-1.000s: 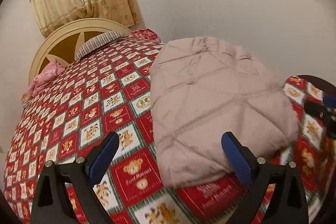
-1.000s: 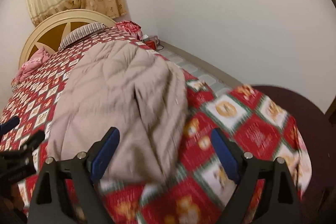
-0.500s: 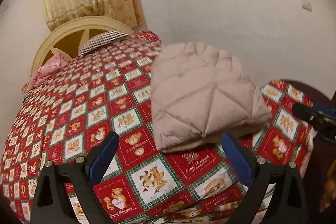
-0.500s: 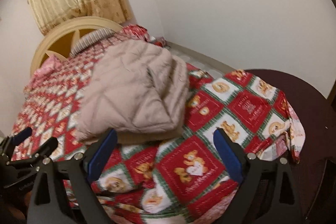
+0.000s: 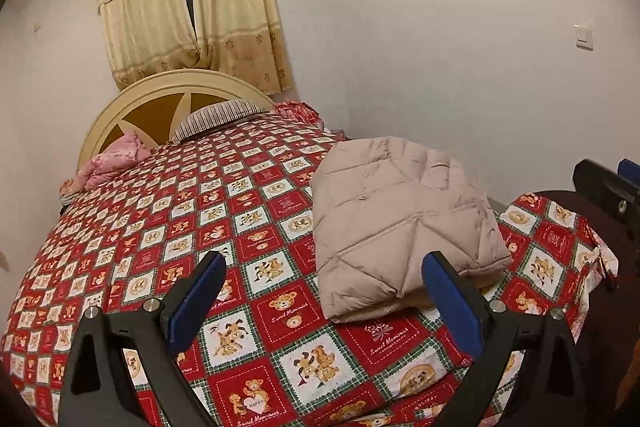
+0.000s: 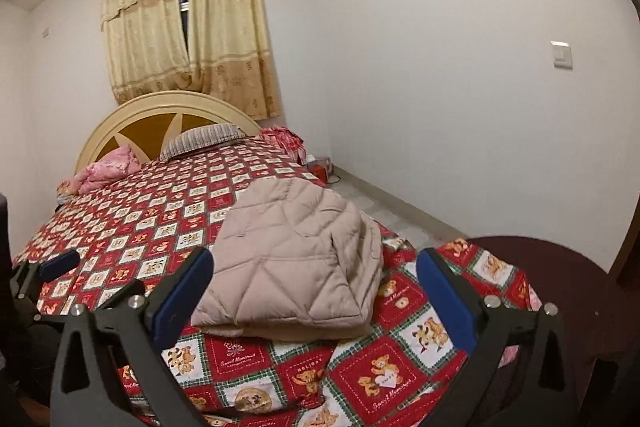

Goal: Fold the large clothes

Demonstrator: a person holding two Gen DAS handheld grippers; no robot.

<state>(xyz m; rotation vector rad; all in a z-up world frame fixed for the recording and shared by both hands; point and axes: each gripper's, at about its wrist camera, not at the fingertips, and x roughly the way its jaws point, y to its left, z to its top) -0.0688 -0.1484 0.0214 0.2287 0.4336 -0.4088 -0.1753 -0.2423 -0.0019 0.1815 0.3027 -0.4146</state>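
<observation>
Two grippers, both spread wide with nothing between the blue pads. Left gripper [image 5: 324,297] is held above the foot end of the bed, pointing along the bed toward the headboard [image 5: 168,99], level, fingers apart and clear of the fabric. Right gripper [image 6: 314,293] sits in the same pose to its right, also raised off the bed; its tip shows at the right edge of the left view [image 5: 612,187], and the left one's tip shows low at the left edge of the right view [image 6: 48,267].

Folded beige quilted jacket [image 5: 404,219] lies flat on the red teddy-bear bedspread [image 5: 180,211], near the foot corner on the wall side. In the right view the jacket [image 6: 296,259] sits ahead between the two fingers, not touched by either. Layer edges show at its near end; fold count hard to tell from here.

Versus 1.0 s ago: both grippers have pulled back and up. The jacket then filled the space between the fingers, blurred and close; now it's smaller, sharp, with bedspread visible in front of it. More room shows too: curtains [image 6: 184,27], striped pillow [image 5: 216,115], pink bundle [image 6: 104,171], wall switch [image 6: 562,55]. Finger spread unchanged. Jacket looks about where it was.
</observation>
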